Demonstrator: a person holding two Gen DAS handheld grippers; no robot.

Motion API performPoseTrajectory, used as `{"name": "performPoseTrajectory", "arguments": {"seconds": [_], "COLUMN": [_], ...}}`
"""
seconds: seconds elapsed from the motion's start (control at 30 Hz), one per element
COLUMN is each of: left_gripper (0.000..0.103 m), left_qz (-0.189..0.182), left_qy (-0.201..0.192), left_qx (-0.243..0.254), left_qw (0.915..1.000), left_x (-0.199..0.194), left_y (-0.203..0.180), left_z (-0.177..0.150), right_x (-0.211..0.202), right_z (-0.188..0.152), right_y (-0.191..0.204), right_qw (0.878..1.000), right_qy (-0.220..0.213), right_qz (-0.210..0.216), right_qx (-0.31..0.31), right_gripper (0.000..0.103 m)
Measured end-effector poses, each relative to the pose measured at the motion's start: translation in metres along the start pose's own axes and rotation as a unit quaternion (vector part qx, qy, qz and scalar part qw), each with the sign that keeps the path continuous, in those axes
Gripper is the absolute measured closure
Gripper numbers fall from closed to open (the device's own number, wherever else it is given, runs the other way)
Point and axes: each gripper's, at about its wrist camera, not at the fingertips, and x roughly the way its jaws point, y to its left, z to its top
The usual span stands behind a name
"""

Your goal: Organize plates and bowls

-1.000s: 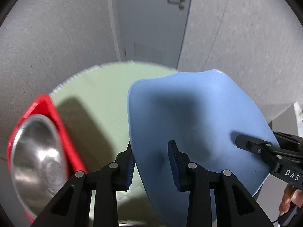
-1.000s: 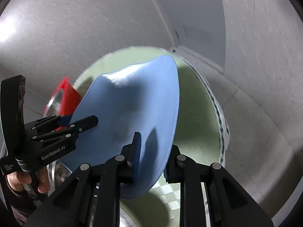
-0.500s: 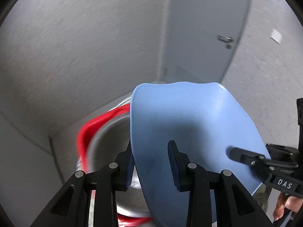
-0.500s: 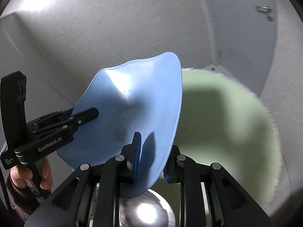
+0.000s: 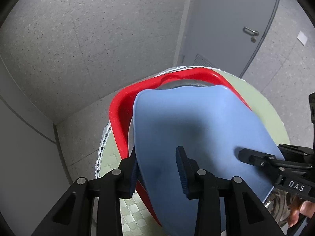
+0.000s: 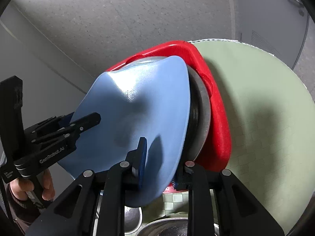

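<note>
**Mia:** Plate (image 5: 196,137), the blue one. Where is it?

**Ben:** It is up in the air, tipped, right over the red tub (image 5: 120,118). Both grippers hold it at once.

**Mia:** Why two?

**Ben:** It is wide, and it bends a little in the middle. One grip on each side likely keeps it from flopping or slipping out.

**Mia:** How does the left gripper (image 5: 157,169) hold it?

**Ben:** Its jaws are pinched on the near edge, one pad above and one pad below. The right gripper (image 6: 159,157) does the same on its own side of the rim. Each one also shows up in the other's camera, clamped on the far edge.

**Mia:** What is in the tub?

**Ben:** A shiny metal bowl (image 6: 202,106) sits inside it, right under the plate. Whether the plate touches the bowl cannot be told from here.

**Mia:** Why is the plate tipped?

**Ben:** Probably so its far edge goes into the tub first, and then it can be laid down flat on the bowl.

**Mia:** And the tub?

**Ben:** It sits at the edge of a round green table (image 6: 265,118), close to the wall. More metal dishes (image 6: 169,226) wait near the grippers.

**Mia:** What could go wrong?

**Ben:** If one gripper lets go early, the plate could swing down and bang the bowl.
</note>
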Motion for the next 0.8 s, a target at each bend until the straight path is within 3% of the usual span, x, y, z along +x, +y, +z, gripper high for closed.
{"name": "performPoseTrajectory", "arguments": {"seconds": [0.07, 0.17, 0.33, 0.47, 0.63, 0.8], "left_gripper": [0.061, 0.042, 0.04, 0.032, 0.025, 0.023], "left_qz": [-0.002, 0.007, 0.016, 0.051, 0.041, -0.006], "left_qy": [-0.002, -0.013, -0.021, -0.064, -0.101, -0.093], "left_qx": [0.001, 0.002, -0.002, -0.004, 0.012, 0.051], "left_qw": [1.0, 0.9999, 0.9996, 0.9967, 0.9939, 0.9943], "left_x": [-0.005, -0.018, -0.039, -0.071, -0.108, -0.123], "left_y": [0.01, 0.021, 0.01, -0.011, -0.065, -0.138], "left_z": [-0.005, -0.013, -0.03, -0.041, -0.068, -0.103], "right_x": [-0.002, -0.007, -0.025, -0.047, -0.092, -0.143], "right_z": [0.001, 0.0, -0.006, -0.014, -0.034, -0.079], "right_y": [-0.006, -0.005, -0.008, -0.013, -0.039, -0.08], "right_qw": [1.0, 1.0, 0.999, 0.999, 0.996, 0.994], "right_qy": [-0.003, -0.01, -0.025, -0.043, -0.077, -0.1], "right_qz": [-0.002, -0.001, 0.005, 0.008, -0.002, -0.037], "right_qx": [0.007, 0.013, 0.021, 0.031, 0.035, 0.037], "right_gripper": [0.079, 0.067, 0.052, 0.052, 0.051, 0.051]}}
